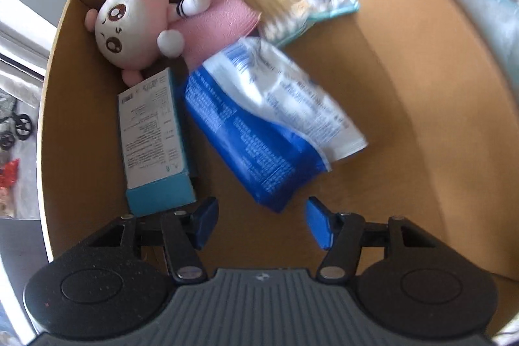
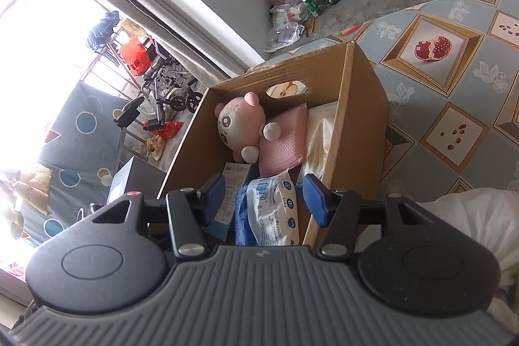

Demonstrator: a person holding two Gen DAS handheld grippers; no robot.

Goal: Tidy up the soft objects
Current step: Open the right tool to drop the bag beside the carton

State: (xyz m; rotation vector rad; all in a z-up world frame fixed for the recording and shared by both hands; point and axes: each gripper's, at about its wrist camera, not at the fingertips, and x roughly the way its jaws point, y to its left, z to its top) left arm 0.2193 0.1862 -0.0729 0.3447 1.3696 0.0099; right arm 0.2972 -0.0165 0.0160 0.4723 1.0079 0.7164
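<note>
A cardboard box (image 1: 373, 60) holds a pink and white plush toy (image 1: 129, 25), a pink cloth (image 1: 220, 25), a pale yellow packet (image 1: 292, 5), a blue and white wipes pack (image 1: 269, 122) and a teal carton (image 1: 152, 138). My left gripper (image 1: 262, 222) is open and empty, low inside the box just in front of the wipes pack. My right gripper (image 2: 264, 200) is open and empty above the box's near end; its view shows the box (image 2: 363, 106), plush toy (image 2: 238, 125), pink cloth (image 2: 285, 141) and wipes pack (image 2: 275, 209).
The box stands on a tablecloth with fruit prints (image 2: 454, 80). A white soft bundle (image 2: 480, 222) lies to the right of the box. A wheelchair (image 2: 165, 89) and floor clutter (image 2: 308, 2) lie beyond.
</note>
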